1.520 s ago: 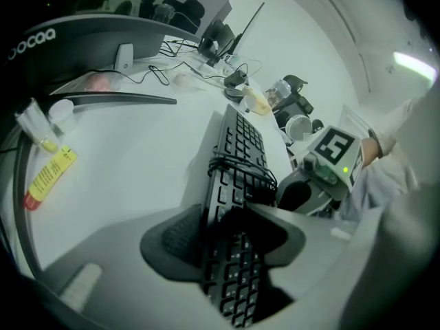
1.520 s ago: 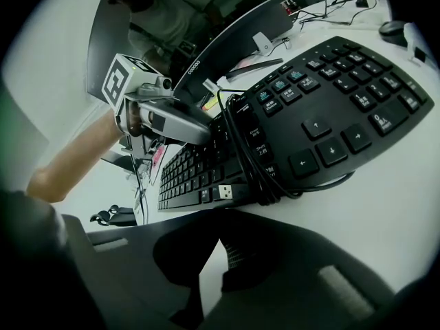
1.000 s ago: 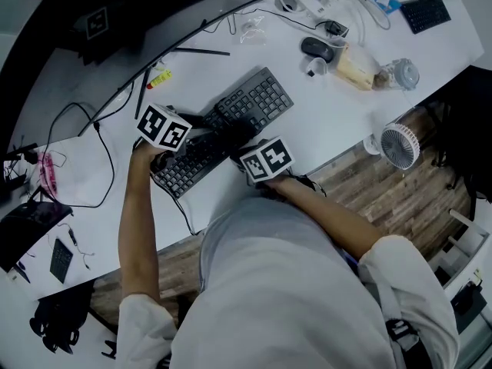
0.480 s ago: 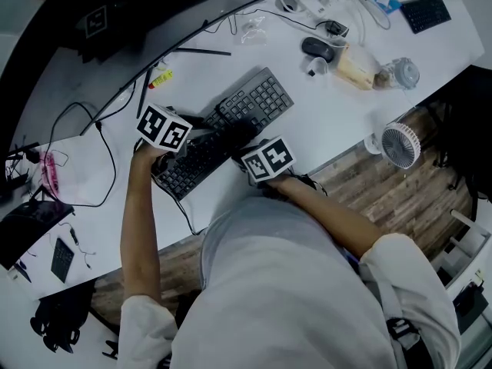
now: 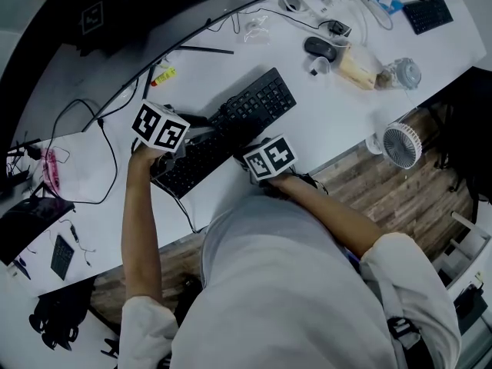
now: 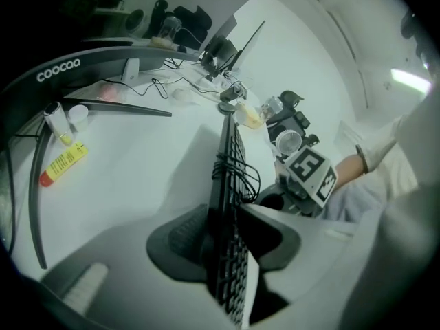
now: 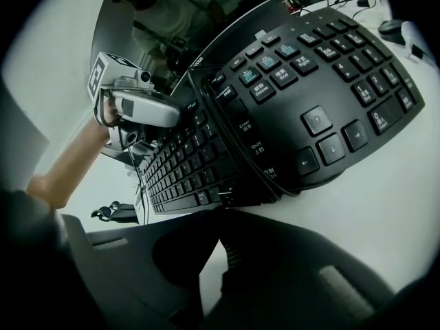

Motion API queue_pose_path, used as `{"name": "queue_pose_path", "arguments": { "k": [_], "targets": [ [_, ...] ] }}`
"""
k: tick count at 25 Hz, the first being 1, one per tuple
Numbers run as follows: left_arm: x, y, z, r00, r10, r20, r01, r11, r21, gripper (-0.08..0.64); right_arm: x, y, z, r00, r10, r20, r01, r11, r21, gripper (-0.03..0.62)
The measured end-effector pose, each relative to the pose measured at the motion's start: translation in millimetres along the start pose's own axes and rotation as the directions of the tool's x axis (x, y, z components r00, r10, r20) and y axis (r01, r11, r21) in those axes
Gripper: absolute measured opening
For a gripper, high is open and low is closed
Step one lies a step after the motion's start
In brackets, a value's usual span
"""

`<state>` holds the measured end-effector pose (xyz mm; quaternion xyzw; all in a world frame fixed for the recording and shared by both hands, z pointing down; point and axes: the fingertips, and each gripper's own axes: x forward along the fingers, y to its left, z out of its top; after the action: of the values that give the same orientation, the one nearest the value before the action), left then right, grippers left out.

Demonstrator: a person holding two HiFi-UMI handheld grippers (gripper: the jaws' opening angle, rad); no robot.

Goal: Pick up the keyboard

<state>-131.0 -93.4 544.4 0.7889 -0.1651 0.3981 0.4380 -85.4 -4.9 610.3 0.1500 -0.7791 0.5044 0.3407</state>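
Black keyboard (image 5: pixel 257 106), newly tilted off the desk (image 5: pixel 330 129), grasped by left claw (image 6: pixel 227 245); right claw (image 7: pixel 220 215) clenched at its edge.

1. The keyboard (image 5: pixel 231 129) is black plastic with a matt finish, and its keys carry pale printed legends.
2. A thin black cord (image 6: pixel 240 172) wound round the keyboard has a slight sheen.
3. The tabletop (image 5: pixel 330 121) under the keyboard is smooth and white, with a soft low gloss.
4. At the keyboard's end, the left gripper (image 6: pixel 228 227) has fingers (image 6: pixel 180 236) of smooth grey plastic. One inner pad looks finely ribbed.
5. Its cube (image 5: pixel 161 126) has matt black-and-white printed faces.
6. On the person's side of the keyboard, the floor (image 5: pixel 415 206) is brown wood planking with visible grain.
7. The sleeve (image 5: pixel 407 283) there is white cloth, softly creased.
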Motion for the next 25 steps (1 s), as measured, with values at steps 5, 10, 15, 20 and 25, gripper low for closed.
{"name": "queue_pose_path", "arguments": {
  "k": [5, 10, 15, 20, 25],
  "targets": [
    [-9, -10, 2, 0.998, -0.053, 0.018, 0.053, 0.999, -0.005, 0.000, 1, 2, 0, 1.000, -0.001, -0.004, 0.001, 1.000, -0.006, -0.003],
    [-12, -25, 4, 0.991, -0.132, 0.010, 0.132, 0.991, 0.017, 0.000, 1, 3, -4, 1.000, 0.013, -0.019, -0.013, 1.000, -0.008, -0.003],
    [-14, -42, 4, 0.982, -0.188, -0.018, 0.188, 0.980, 0.070, 0.000, 2, 6, -5, 0.999, 0.025, -0.027, -0.025, 1.000, -0.002, -0.002],
    [-9, -54, 8, 0.977, -0.212, -0.014, 0.212, 0.971, 0.111, 0.000, 3, 5, -5, 0.999, 0.040, -0.019, -0.039, 0.999, 0.020, -0.002],
    [-4, -65, 6, 0.966, -0.256, -0.026, 0.257, 0.959, 0.118, 0.000, 9, 15, -9, 0.997, 0.052, -0.050, -0.054, 0.998, -0.029, -0.002]
  ]
}}
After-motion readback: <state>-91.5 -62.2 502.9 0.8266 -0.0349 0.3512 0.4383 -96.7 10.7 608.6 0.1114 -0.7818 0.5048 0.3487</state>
